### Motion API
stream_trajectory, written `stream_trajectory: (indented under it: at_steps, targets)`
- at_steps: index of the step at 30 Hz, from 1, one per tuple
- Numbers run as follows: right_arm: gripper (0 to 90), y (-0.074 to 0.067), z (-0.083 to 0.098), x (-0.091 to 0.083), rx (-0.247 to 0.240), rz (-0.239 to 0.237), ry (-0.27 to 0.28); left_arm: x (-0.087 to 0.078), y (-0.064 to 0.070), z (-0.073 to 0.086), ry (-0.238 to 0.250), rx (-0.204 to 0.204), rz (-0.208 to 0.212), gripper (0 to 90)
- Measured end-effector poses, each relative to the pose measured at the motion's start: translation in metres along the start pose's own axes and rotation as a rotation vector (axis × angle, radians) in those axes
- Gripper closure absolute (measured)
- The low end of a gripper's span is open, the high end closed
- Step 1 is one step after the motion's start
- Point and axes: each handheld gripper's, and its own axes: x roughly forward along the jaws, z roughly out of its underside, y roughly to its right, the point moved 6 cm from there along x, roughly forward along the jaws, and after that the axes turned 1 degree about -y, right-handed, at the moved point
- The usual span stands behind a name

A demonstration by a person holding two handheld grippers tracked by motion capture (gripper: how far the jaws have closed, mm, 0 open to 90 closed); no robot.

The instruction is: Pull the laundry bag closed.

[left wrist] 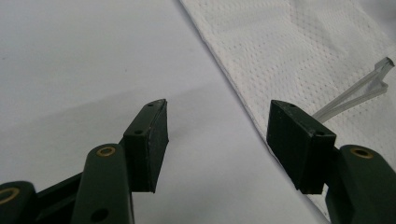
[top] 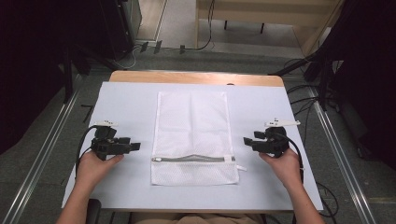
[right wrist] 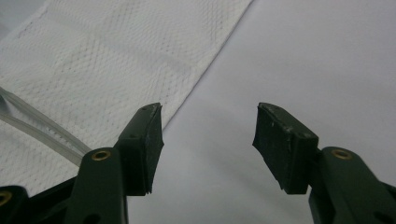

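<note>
A white mesh laundry bag (top: 192, 135) lies flat in the middle of the pale table cover, its grey zipper (top: 194, 158) running across near the front end. My left gripper (top: 135, 146) rests on the cover just left of the bag, jaws pointing at it, open with nothing between them. My right gripper (top: 246, 140) rests just right of the bag, also open and empty. In the left gripper view the bag's edge (left wrist: 243, 98) runs between the fingers (left wrist: 149, 144). In the right gripper view the bag (right wrist: 107, 60) lies beyond the left finger (right wrist: 142, 149).
The pale cover (top: 126, 102) spreads over a wooden table whose far edge (top: 196, 77) shows bare. Dark stands and cables (top: 317, 79) surround the table on the floor. A person's hands hold both grippers from the near side.
</note>
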Motion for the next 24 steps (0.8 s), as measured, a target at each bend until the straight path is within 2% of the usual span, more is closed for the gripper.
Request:
stream_trajectory:
  at_steps: [6, 7, 13, 24]
  targets:
    - [43.4, -0.004, 0.001, 0.002, -0.027, -0.015, -0.006, 0.001, 0.001, 0.0, -0.01, 0.011, -0.001, 38.3]
    - [43.6, -0.005, 0.001, 0.002, -0.024, -0.02, -0.008, 0.001, 0.0, 0.0, -0.009, 0.011, -0.011, 37.7]
    - [45.2, -0.008, 0.001, 0.002, -0.032, -0.025, -0.012, 0.0, -0.002, 0.0, -0.003, -0.002, -0.007, 37.1]
    - [50.8, -0.014, 0.001, -0.001, -0.046, -0.034, -0.016, 0.0, 0.001, 0.0, -0.005, 0.009, 0.004, 37.4]
